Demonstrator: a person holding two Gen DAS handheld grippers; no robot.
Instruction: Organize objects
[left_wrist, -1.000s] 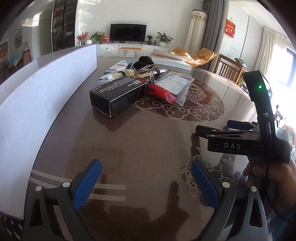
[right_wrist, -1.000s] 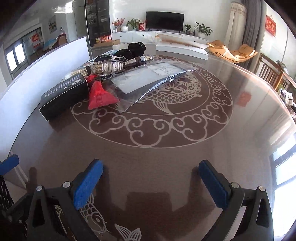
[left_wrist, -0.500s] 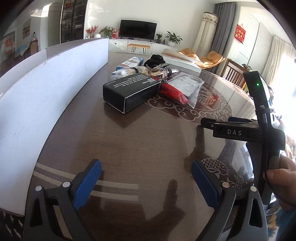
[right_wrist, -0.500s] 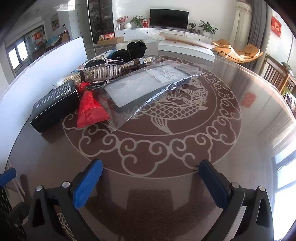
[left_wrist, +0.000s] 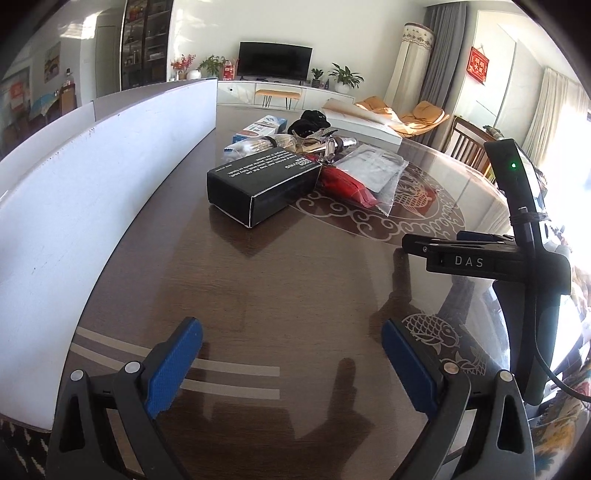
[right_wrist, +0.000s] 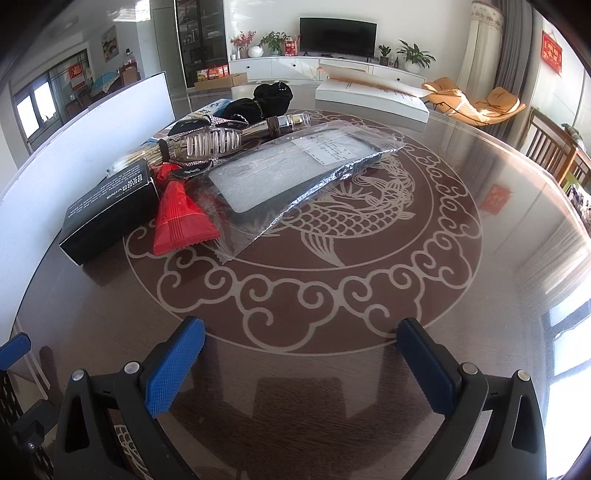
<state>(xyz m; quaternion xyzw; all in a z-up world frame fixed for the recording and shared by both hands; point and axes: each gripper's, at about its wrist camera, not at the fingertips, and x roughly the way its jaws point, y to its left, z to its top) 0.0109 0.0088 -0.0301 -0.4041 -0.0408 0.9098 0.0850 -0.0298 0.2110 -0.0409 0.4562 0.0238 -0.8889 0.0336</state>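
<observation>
A pile of objects lies on the round brown table (right_wrist: 369, 369): a black box (right_wrist: 110, 210) (left_wrist: 262, 186), a red packet (right_wrist: 181, 218) (left_wrist: 345, 184), a clear plastic bag holding a flat dark item (right_wrist: 295, 173) (left_wrist: 373, 170), a clear hair claw (right_wrist: 214, 142), a shiny tube (right_wrist: 280, 123), black cloth (right_wrist: 264, 101) and a blue-white box (left_wrist: 260, 129). My left gripper (left_wrist: 291, 363) is open and empty, short of the black box. My right gripper (right_wrist: 301, 363) is open and empty, short of the bag; its body shows in the left wrist view (left_wrist: 517, 258).
A white board (left_wrist: 92, 206) stands upright along the table's left edge. A long white box (right_wrist: 373, 98) lies at the table's far side. Wooden chairs (right_wrist: 554, 151) stand at the right. A TV unit lines the far wall.
Both grippers have moved forward toward the pile, which appears larger. The jaws stayed open. No object has moved.
</observation>
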